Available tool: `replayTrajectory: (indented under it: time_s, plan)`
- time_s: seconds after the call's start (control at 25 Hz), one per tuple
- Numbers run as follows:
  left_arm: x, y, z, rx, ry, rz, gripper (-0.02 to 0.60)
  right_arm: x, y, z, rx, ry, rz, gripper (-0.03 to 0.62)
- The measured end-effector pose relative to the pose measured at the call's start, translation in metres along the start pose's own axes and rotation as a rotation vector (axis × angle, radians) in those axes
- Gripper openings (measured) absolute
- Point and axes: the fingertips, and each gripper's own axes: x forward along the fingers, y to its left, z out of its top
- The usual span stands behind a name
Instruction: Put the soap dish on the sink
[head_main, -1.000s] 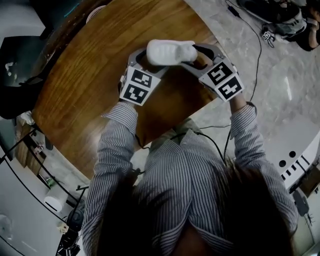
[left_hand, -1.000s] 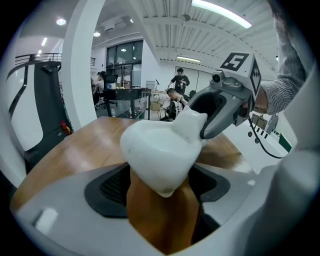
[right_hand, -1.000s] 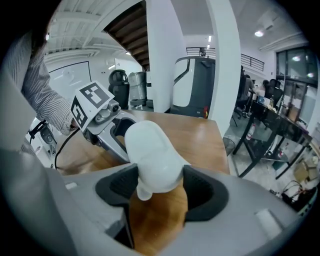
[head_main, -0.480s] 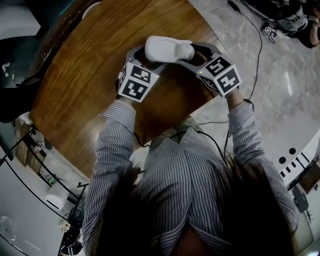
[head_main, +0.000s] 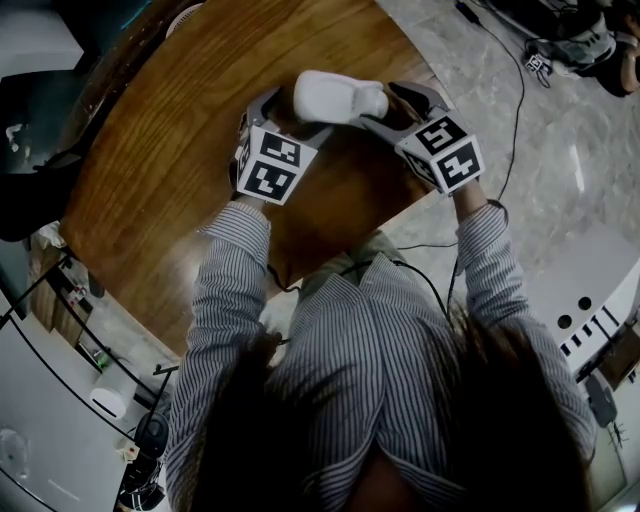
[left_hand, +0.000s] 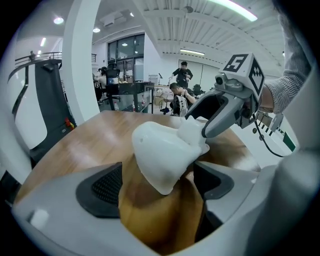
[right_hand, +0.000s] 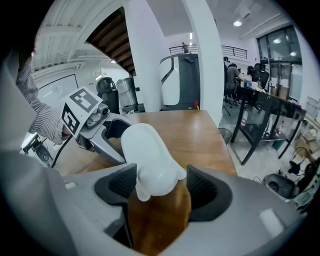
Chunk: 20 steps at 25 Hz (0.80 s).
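A white rounded soap dish (head_main: 338, 97) lies on the round wooden table (head_main: 170, 170), near its right edge. My left gripper (head_main: 288, 104) straddles the dish's wide left end and my right gripper (head_main: 390, 100) its narrow right end. Both sets of jaws are opening. In the left gripper view the soap dish (left_hand: 162, 155) sits between the pads with a gap on the left side. The right gripper view shows the soap dish (right_hand: 147, 155) between the pads, with a slim gap on each side.
The table's edge curves just right of the grippers, above a grey stone floor (head_main: 545, 170) with a thin cable (head_main: 518, 95). A dark chair (head_main: 30, 130) stands at the table's left. Several people sit at desks far off in the left gripper view.
Both pairs of jaws have widened a little around the dish. The right gripper has rolled slightly. The dish and hands stay in about the same place.
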Motion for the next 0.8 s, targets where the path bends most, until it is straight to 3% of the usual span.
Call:
replayTrajectory:
  time_s: [0.32, 0.44, 0.6, 0.72, 0.8]
  plan:
    - [-0.044, -0.017, 0.015, 0.0, -0.055, 0.082, 0.423, -0.032, 0.026, 0.017, 0.005, -0.119, -0.002, 0.305]
    - [-0.073, -0.035, 0.023, -0.004, -0.101, 0.121, 0.344, -0.053, 0.045, 0.021, -0.013, -0.146, -0.009, 0.299]
    - [-0.11, -0.058, 0.035, -0.065, -0.211, 0.158, 0.191, -0.082, 0.075, 0.026, -0.055, -0.178, -0.01, 0.277]
    - [-0.132, -0.07, 0.039, -0.098, -0.27, 0.161, 0.152, -0.096, 0.095, 0.035, -0.073, -0.202, -0.018, 0.187]
    - [-0.145, -0.078, 0.037, -0.16, -0.296, 0.164, 0.106, -0.105, 0.109, 0.038, -0.055, -0.21, -0.02, 0.128]
